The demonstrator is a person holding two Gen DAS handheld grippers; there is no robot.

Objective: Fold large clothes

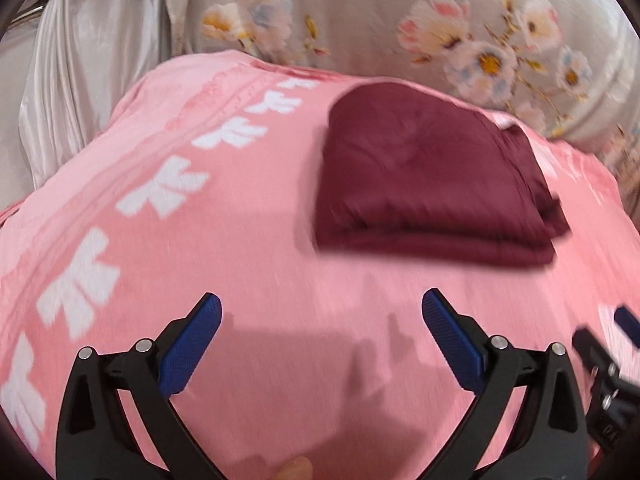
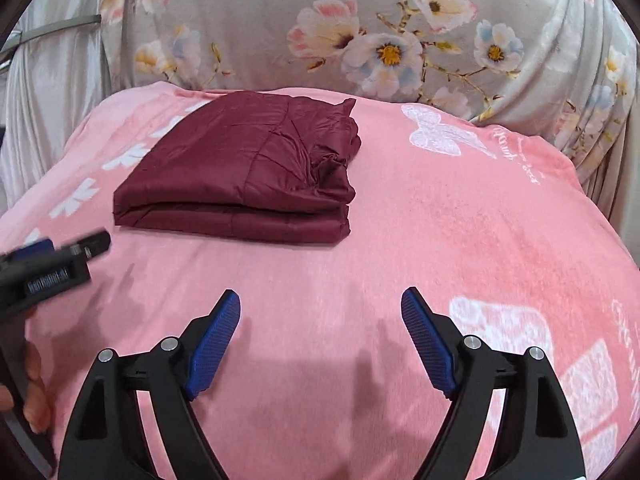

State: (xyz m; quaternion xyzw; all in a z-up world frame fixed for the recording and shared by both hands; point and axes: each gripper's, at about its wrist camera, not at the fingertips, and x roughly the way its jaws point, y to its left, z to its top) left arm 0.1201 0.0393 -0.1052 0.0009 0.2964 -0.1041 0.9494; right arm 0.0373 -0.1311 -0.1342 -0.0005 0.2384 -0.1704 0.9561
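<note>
Maroon folded garment [image 2: 240, 168] lies stacked on the pink blanket [image 2: 420, 240]; my left gripper [image 1: 320, 316] and right gripper [image 2: 320, 316] gape empty. I'd only square edges, gently.

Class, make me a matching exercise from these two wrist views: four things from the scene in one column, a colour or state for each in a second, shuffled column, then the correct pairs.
Column A
1. folded garment
2. blanket
3. floral cloth
4. right gripper

Column B
a. grey with pink and white flowers, hanging behind
b. jaws open, nothing between them
c. dark maroon, lying in a neat stack
d. pink with white patterns, spread underneath

Pairs: 1-c, 2-d, 3-a, 4-b
</note>
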